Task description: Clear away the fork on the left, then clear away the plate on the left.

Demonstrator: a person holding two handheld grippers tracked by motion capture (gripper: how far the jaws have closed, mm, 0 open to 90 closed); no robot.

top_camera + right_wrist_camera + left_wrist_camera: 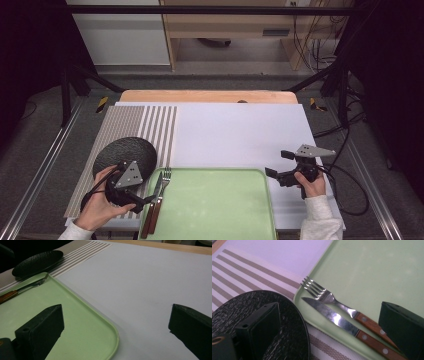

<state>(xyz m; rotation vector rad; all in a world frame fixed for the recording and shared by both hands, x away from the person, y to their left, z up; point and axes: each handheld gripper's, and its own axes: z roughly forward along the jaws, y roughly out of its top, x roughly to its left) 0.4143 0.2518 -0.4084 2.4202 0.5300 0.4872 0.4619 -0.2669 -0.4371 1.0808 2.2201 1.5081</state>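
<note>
A: What do you see from the high view?

B: A counter with a white sheet. A green tray lies at 6 o'clock of it. A striped mat is at 9 o'clock, and a black plate lies on the mat. A fork and a knife lie side by side along the left edge of the tray, with wooden handles toward the person.

A: And the grippers?

B: The left gripper is held by the left hand at 7 o'clock, just beside the handles. The right gripper is held by the right hand at 4 o'clock, over the white sheet, just right of the tray.

A: The left gripper view?

B: The jaws are released and wide apart. One is over the plate, the other over the tray. Between them I see the fork and the knife. The knife is on the plate side, its handle on the tray's rim. Nothing is grasped.

A: The right gripper view?

B: Here also the jaws are released, with nothing between them. One is above the tray, the other above the white sheet. At 10 o'clock the fork lies in the tray, and the plate is behind it on the mat.
</note>
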